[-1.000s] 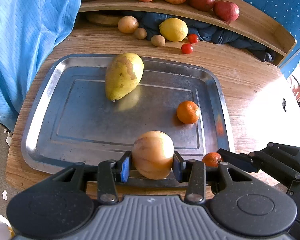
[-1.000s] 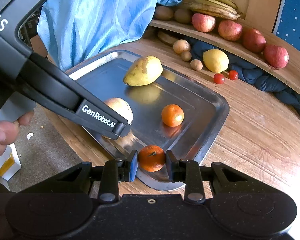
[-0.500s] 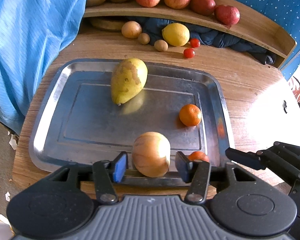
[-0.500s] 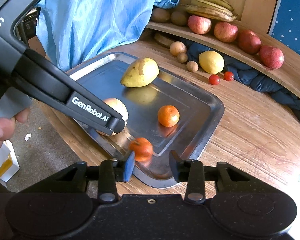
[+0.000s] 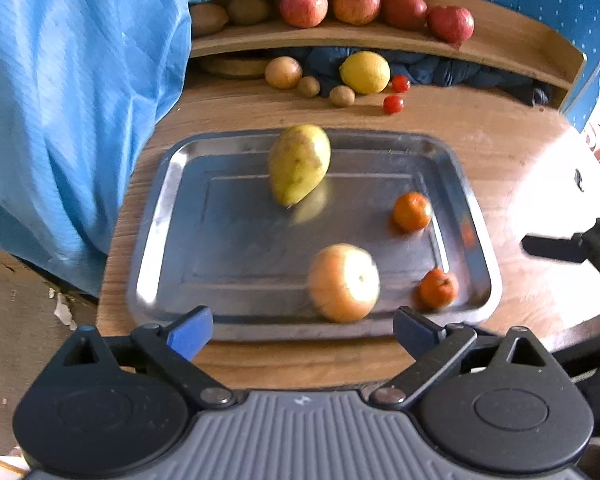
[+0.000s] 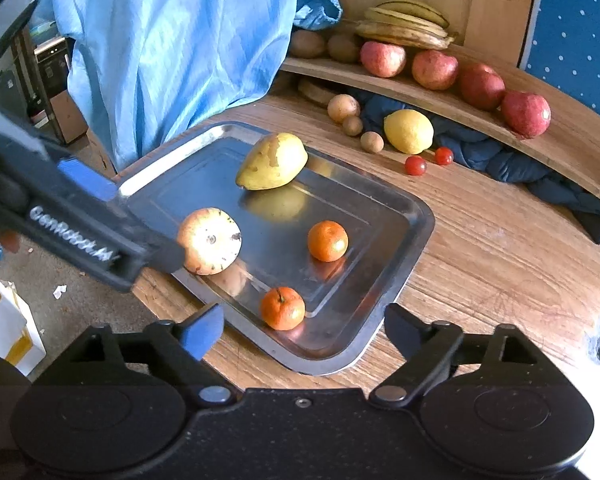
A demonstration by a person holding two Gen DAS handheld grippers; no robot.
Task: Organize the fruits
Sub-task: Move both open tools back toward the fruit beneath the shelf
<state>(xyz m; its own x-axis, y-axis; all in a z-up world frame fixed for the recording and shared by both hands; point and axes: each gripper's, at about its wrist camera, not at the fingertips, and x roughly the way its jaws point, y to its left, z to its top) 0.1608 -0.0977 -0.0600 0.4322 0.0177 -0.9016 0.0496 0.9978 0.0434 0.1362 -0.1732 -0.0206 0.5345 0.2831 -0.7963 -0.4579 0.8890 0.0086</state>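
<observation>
A steel tray [image 5: 168, 216] [image 6: 412, 236] lies on the round wooden table. On it rest a yellow-green pear [image 5: 299, 163] [image 6: 273, 161], a pale apple [image 5: 344, 282] [image 6: 209, 240], and two mandarins, one near the tray's right edge [image 5: 412, 211] [image 6: 327, 240] and one at its near corner [image 5: 438, 289] [image 6: 282, 307]. My left gripper [image 5: 302, 334] stands open just short of the tray's near rim, nothing between its fingers. My right gripper [image 6: 302, 332] is open too, behind the near mandarin. The left gripper's body [image 6: 80, 236] reaches in beside the apple.
A curved wooden shelf [image 6: 540, 136] at the back carries red apples [image 5: 304, 9], bananas [image 6: 406, 28] and potatoes. Below it lie a lemon [image 5: 365, 72], small brown fruits and two cherry tomatoes [image 5: 393, 104]. Blue cloth [image 5: 72, 100] hangs at the left. A dark cloth sits under the shelf.
Both grippers have opened wide and pulled back from the tray. The apple and the mandarin they held now rest on the tray.
</observation>
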